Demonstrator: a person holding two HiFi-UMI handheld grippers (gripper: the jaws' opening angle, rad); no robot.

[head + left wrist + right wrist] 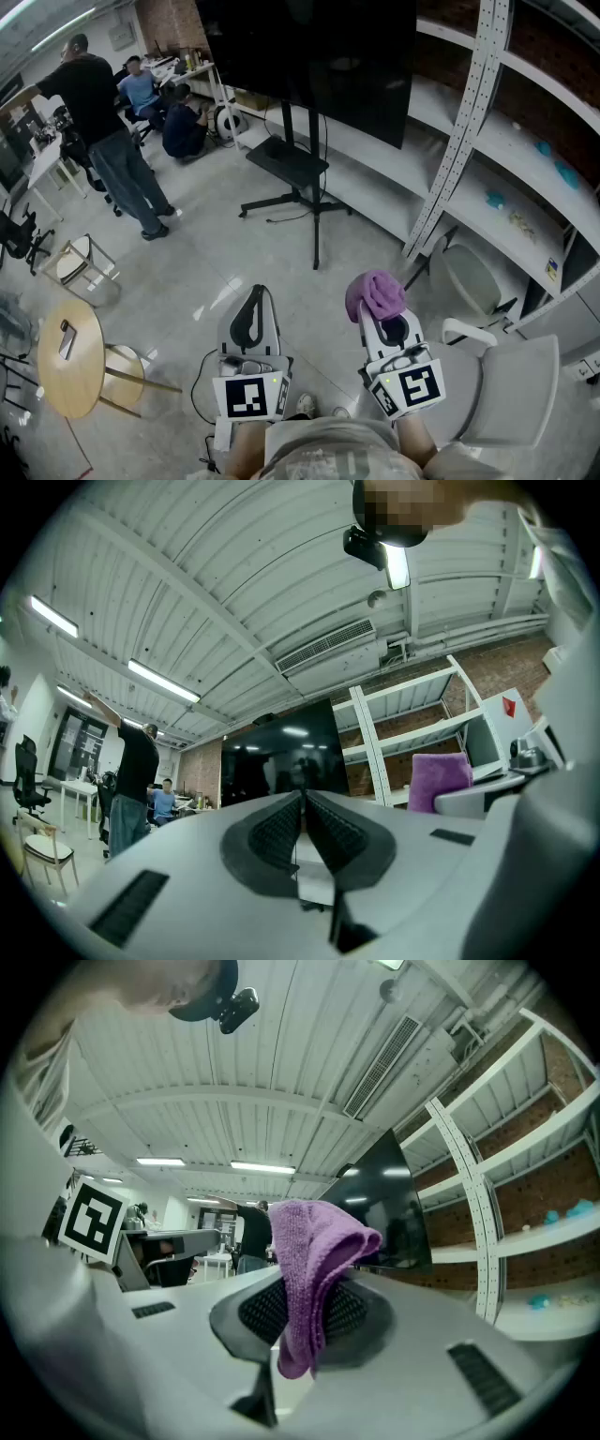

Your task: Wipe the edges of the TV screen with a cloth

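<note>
A large black TV screen (309,56) stands on a black floor stand (298,192) ahead of me, also visible as the TV screen (281,761) and the TV screen (389,1208). My right gripper (377,302) is shut on a purple cloth (375,292), which bunches up over the jaw tips; the purple cloth (309,1260) hangs folded between the pads. My left gripper (251,305) is shut with nothing in it, jaws pressed together. Both grippers are held low near my body, well short of the TV.
White metal shelving (487,141) runs along the right behind the TV. A white chair (511,394) sits at my right, a round wooden table (70,356) at the left. Three people (112,131) are at the far left by desks.
</note>
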